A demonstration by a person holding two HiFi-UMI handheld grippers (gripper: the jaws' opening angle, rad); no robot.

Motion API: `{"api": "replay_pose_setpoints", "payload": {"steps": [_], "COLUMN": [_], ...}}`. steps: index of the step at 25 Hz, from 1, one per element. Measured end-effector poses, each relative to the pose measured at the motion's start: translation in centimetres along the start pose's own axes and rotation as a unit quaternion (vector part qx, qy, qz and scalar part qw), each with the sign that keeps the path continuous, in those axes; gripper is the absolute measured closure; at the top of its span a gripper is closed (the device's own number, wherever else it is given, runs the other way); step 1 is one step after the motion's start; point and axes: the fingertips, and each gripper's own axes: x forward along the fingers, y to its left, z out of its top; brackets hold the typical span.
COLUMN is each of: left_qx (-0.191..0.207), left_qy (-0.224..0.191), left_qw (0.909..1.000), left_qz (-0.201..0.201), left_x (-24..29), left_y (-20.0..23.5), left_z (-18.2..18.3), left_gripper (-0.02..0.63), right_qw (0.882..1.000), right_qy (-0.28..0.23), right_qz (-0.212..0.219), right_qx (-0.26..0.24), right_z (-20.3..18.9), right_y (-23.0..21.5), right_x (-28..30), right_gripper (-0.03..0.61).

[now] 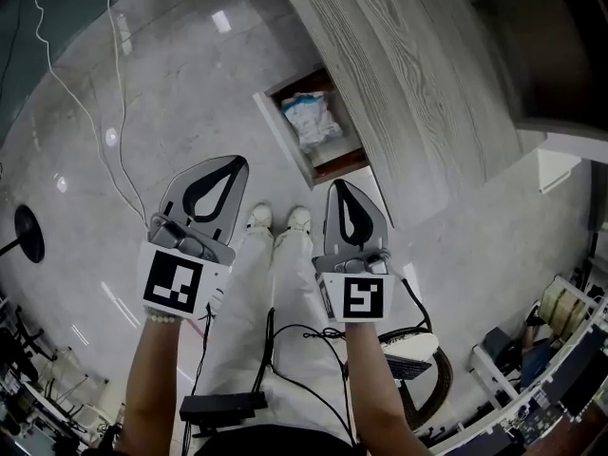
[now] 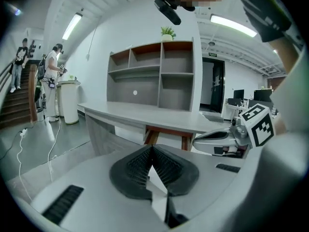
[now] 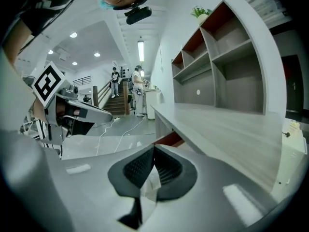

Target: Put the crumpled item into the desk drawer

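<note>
Now the left hand-held gripper [image 1: 234,165] and right hand-held gripper [image 1: 339,187] are clenched, empty; ahead, the open drawer [image 1: 285,142] holding the crumpled item [image 1: 312,117] may jam if shoved off-centre.

A polished pale grey floor [image 1: 171,74] mirrors the ceiling lamps, and thin white cables [image 1: 85,112] trail across it. A long desk [image 1: 418,74] with a grey wood-grain top stands against white walls [image 2: 96,57]. On it rises an open grey shelf unit [image 2: 154,76], a small potted plant [image 2: 168,32] on top. Tube lights [image 2: 71,25] glow overhead. A staircase [image 2: 14,105] climbs at the far side; a dark doorway [image 2: 212,88] opens beyond the shelves.
</note>
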Motion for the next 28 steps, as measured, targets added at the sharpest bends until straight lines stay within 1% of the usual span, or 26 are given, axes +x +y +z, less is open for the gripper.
{"api": "replay_pose_setpoints", "payload": {"steps": [5, 11, 16, 21, 28], "left_qx": [0.015, 0.055, 0.073, 0.077, 0.071], "left_qy": [-0.016, -0.049, -0.068, -0.078, -0.093], "left_qw": [0.9997, 0.9971, 0.9948, 0.9937, 0.9929], "left_qz": [0.011, 0.018, 0.019, 0.024, 0.023], "left_x": [-3.9, -7.9, -11.2, -14.2, -17.4], "left_y": [-0.3, -1.3, -2.8, -3.7, -4.6], "left_z": [5.5, 13.1, 17.9, 21.1, 23.4], "left_gripper": [0.606, 0.606, 0.606, 0.606, 0.606], "right_qw": [1.0, 0.999, 0.998, 0.997, 0.995], "right_qy": [-0.023, -0.038, -0.053, -0.068, -0.095], "right_qz": [0.01, 0.019, 0.025, 0.031, 0.035], "right_qx": [0.001, -0.005, -0.007, -0.003, -0.008], "right_z": [6.1, 12.9, 18.1, 22.1, 26.6], "right_y": [-0.4, -0.9, -1.0, -0.7, -0.2], "right_x": [-2.3, -5.4, -8.1, -10.6, -13.7], "right_gripper": [0.569, 0.569, 0.569, 0.569, 0.569]}}
